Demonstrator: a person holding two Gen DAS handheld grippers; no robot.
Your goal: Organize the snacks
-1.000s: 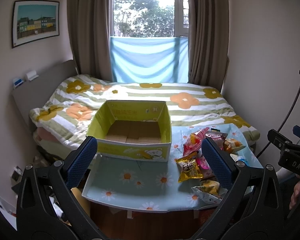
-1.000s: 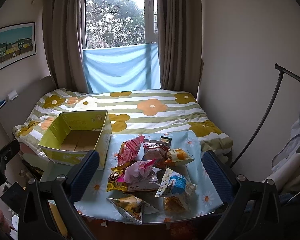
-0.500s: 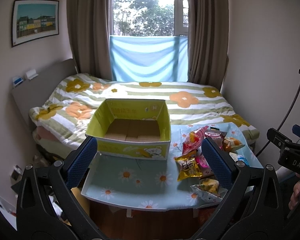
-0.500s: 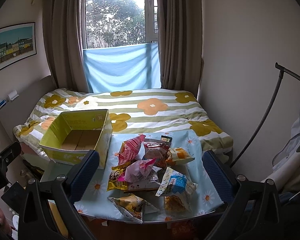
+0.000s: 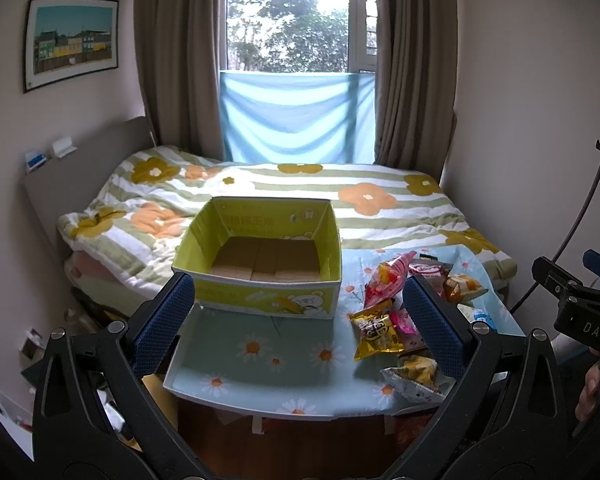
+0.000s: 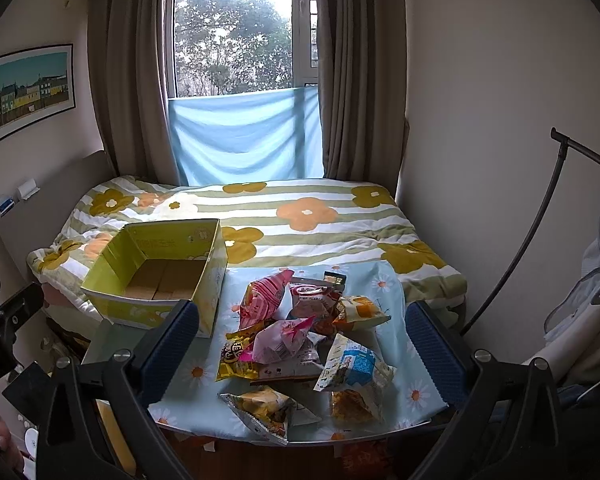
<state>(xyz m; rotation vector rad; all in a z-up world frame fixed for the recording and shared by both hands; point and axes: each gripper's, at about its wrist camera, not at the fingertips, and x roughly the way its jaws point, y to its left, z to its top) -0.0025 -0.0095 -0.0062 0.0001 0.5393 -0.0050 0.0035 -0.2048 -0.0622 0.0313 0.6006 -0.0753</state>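
We hold both tongs above the near edge of the bench (image 5: 259, 364), neither touching anything. The left tongs (image 5: 297, 324) are spread wide and grip nothing, and the right tongs (image 6: 302, 340) are likewise wide apart and hold nothing.

On the left half of the bench stands a yellow box (image 5: 259, 300), open at the top, with only its brown cardboard floor showing inside. Its far side lies close to the bed (image 5: 283, 188), which carries a striped cover with flowers.

The snacks (image 6: 300, 336) lie in a loose heap on the right half of the bench, just beside the box and outside it. In the right view we see a pink packet (image 6: 259, 300) at the far left of the heap, a yellow packet (image 6: 235, 360) near it, a pale pink packet (image 6: 283, 340) in the middle, and an orange-and-white packet (image 6: 358, 312) to the far right. A blue-and-white packet (image 6: 354, 364) leans on the near right, and a clear bag with yellow contents (image 6: 263, 408) lies at the near edge.

Behind the bed a blue cloth (image 6: 243, 136) hangs across the lower window.
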